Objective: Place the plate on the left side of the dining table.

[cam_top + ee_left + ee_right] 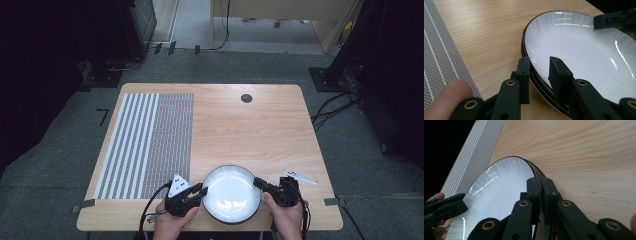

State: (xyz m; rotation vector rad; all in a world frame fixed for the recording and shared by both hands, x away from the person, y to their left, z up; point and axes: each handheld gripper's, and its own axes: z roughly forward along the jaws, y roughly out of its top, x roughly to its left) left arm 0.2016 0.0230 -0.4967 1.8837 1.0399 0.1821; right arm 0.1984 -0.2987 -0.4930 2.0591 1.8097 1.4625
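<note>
The right gripper [540, 195] is clamped on the rim of the white plate [499, 195], one jaw inside the rim and one outside, with only the thin dark edge between the pads. In the high view it [260, 183] grips the plate's [231, 192] right edge. The left gripper [539, 75] straddles the opposite rim: one jaw stands outside against the dark edge, the other over the white inner slope of the plate [579, 47], with a narrow gap between them, so I cannot tell whether the pads press. From above it [200, 191] meets the plate's left edge. The plate sits at the near edge of the wooden table [250, 130], just right of a striped grey mat [145, 145]
</note>
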